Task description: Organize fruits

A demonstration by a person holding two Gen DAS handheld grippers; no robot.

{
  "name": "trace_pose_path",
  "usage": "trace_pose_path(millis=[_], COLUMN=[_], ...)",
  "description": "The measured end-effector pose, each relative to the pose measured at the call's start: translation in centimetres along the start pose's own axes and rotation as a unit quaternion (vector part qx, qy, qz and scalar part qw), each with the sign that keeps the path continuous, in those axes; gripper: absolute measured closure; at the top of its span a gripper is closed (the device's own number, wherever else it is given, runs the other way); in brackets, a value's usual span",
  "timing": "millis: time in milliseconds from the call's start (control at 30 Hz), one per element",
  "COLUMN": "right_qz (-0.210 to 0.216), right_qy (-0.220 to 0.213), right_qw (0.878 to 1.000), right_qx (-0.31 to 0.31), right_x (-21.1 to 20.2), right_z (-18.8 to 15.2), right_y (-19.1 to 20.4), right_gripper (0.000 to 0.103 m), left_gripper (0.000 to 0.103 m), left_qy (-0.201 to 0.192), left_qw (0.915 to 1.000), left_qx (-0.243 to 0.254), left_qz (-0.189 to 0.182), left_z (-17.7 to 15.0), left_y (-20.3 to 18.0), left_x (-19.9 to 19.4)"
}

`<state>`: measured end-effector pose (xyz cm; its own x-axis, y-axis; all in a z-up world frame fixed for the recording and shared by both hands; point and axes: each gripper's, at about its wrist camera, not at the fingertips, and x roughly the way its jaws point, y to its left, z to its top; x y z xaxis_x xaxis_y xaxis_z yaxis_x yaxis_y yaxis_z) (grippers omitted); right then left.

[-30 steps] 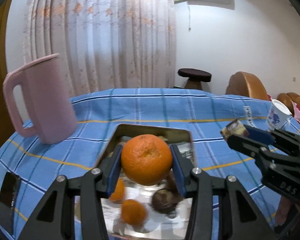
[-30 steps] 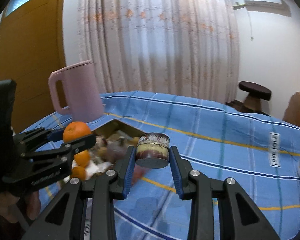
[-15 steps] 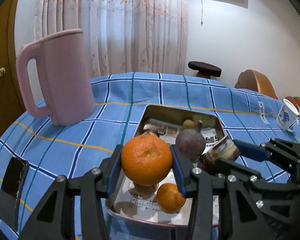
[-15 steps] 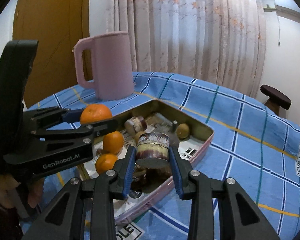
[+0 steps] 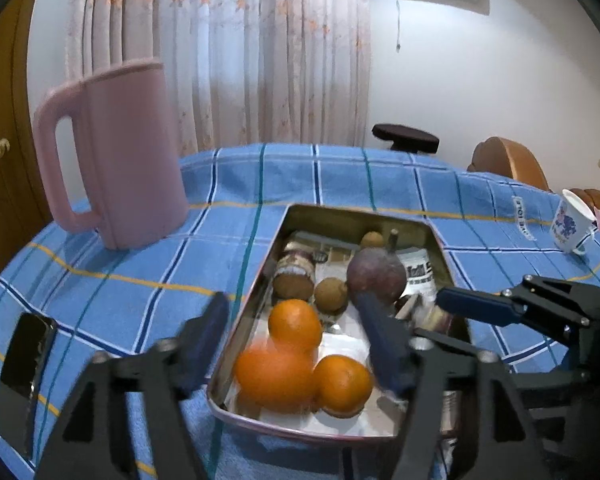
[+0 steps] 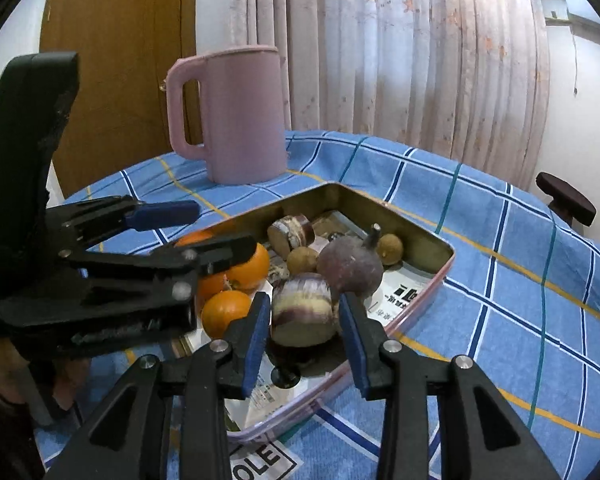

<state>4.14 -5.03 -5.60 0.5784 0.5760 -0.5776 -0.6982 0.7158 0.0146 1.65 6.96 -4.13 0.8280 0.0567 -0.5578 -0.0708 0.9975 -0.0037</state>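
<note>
A metal tray [image 5: 328, 212] [image 6: 416, 228] on the blue checked cloth holds several fruits. My left gripper [image 5: 296, 344] [image 6: 198, 228] is open over the tray's near end; a blurred orange [image 5: 274, 376] lies under it beside two other oranges [image 5: 294, 324] [image 5: 344, 384]. My right gripper [image 6: 303, 326] [image 5: 436, 322] is open, its pads apart on either side of a purple-and-cream cut fruit piece [image 6: 303, 312] lying in the tray. A dark purple round fruit [image 5: 376, 274] [image 6: 350, 266], a second cut piece [image 5: 294, 278] [image 6: 292, 232] and small brown fruits [image 5: 331, 294] also lie inside.
A tall pink pitcher [image 5: 112, 152] [image 6: 236, 116] stands on the cloth left of the tray. A black phone [image 5: 24, 364] lies at the cloth's left edge. A white paper cup [image 5: 572, 222] stands far right. A dark stool [image 5: 404, 136] and brown chairs are behind the table.
The left gripper opened and let its orange drop into the tray. The right gripper lowered the cut fruit piece into the tray and opened off it.
</note>
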Motion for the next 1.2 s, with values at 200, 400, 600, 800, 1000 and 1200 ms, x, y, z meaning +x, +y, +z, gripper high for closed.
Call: trace_pose_path(millis=[200, 400, 600, 800, 1000, 1200], right_qz=[-0.019, -0.038, -0.061, -0.072, -0.074, -0.076], right_qy=[-0.023, -0.051, -0.064, -0.070, -0.074, -0.079], right_qw=[1.000, 0.997, 0.994, 0.994, 0.993, 0.993], right_qx=[0.011, 0.047, 0.056, 0.047, 0.051, 0.052], right_x=[-0.9, -1.9, -2.7, -2.9, -3.1, -3.4], right_z=[0.0, -0.1, -0.1, -0.1, -0.2, -0.2], right_y=[-1.0, -2.8, -3.6, -3.3, -3.6, -3.7], right_gripper=[0.050, 0.049, 0.047, 0.046, 0.045, 0.045], left_gripper=[0.009, 0.006, 0.006, 0.005, 0.005, 0.005], left_qy=[-0.044, -0.059, -0.060, -0.069, -0.070, -0.070], left_qw=[0.9990, 0.9980, 0.9979, 0.9973, 0.9972, 0.9972], left_qx=[-0.009, -0.020, -0.023, -0.010, -0.009, -0.007], left_qz=[-0.001, 0.004, 0.016, 0.022, 0.023, 0.025], left_z=[0.5, 0.6, 0.5, 0.1, 0.0, 0.0], left_y=[0.1, 0.6, 0.6, 0.0, -0.1, -0.2], left_x=[-1.8, -1.7, -1.2, -1.1, -1.2, -1.2])
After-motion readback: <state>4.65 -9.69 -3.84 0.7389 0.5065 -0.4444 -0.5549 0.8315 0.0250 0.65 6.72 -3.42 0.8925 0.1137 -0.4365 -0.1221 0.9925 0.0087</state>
